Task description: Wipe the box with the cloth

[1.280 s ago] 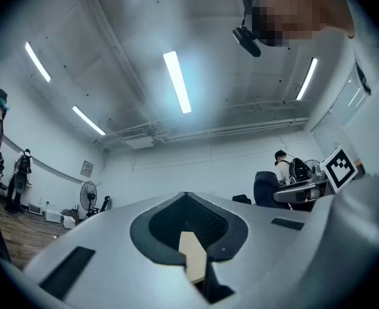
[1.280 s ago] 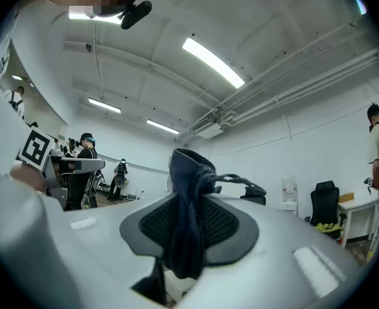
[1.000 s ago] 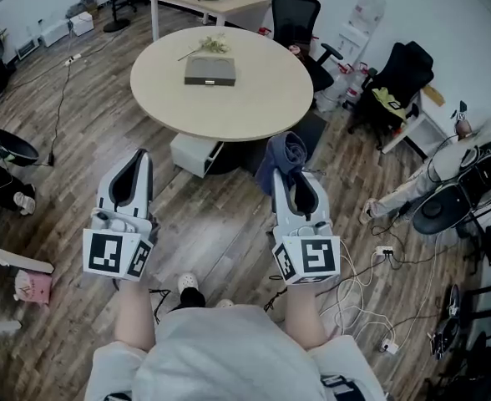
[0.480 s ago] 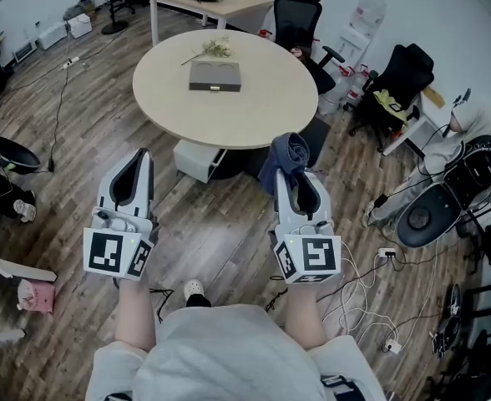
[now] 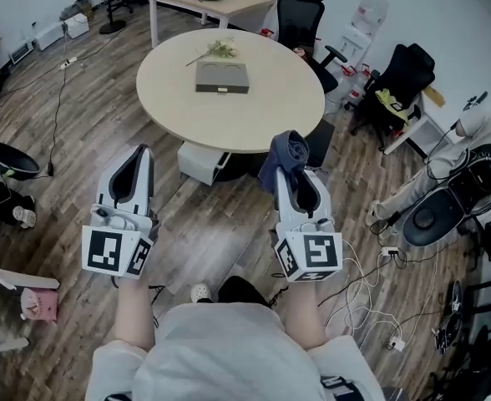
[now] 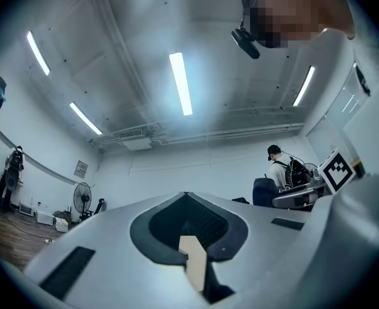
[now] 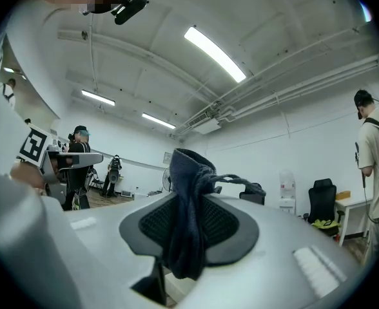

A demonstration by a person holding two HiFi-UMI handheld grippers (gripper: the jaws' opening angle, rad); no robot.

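Left gripper [image 5: 136, 160] low at left over the wood floor [image 5: 204, 224], pointing forward. In its own view the jaws are pressed together, nothing between them [image 6: 187, 197].

Round desk [image 5: 262, 115] ahead, centre of the head view. Grey box [image 5: 222, 77] lies flat on it, towards the far side, well apart from both grippers. A dry plant sprig [image 5: 215, 48] lies just beyond the box.

Right gripper [image 5: 294, 176] level with the left one, short of the desk's near edge. It is pinching a dark blue cloth [image 5: 288, 152]; the cloth bunches above the tips and hangs down between the pads in the right gripper view [image 7: 188, 217].

Further right: black office chair [image 5: 300, 11], loose cables [image 5: 371, 266] on the floor.
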